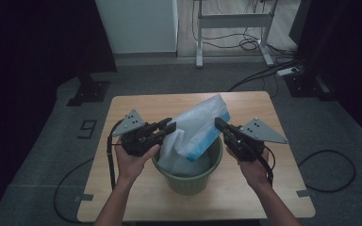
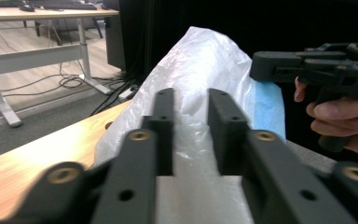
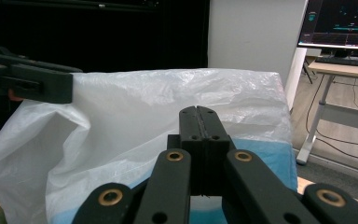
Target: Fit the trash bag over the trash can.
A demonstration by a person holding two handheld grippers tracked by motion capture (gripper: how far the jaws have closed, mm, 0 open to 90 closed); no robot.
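The left gripper point(image 1: 169, 126) points inward over the near-left rim of the green bin point(image 1: 188, 181), held from below in the person's left hand point(image 1: 133, 160) with the forearm rising from the table's near edge; in the left gripper view its two black jaws stand a narrow gap apart with crinkled film of the white plastic bag point(image 2: 200, 70) between them, and whether the pads press on the film cannot be told. The right gripper point(image 1: 220, 124) mirrors it from the bin's right side, gripped in the right hand point(image 1: 252, 162); in the right gripper view its jaws meet flat against each other, pinching the bag's edge. The bag itself is thin, translucent and wrinkled, with a pale blue band along one side, and it stands up out of the bin's mouth, stretched between the two grippers. The bin is round, ribbed and matte, tapering downward. It sits near the front middle of the light wooden table point(image 1: 136, 106), whose corners are rounded.
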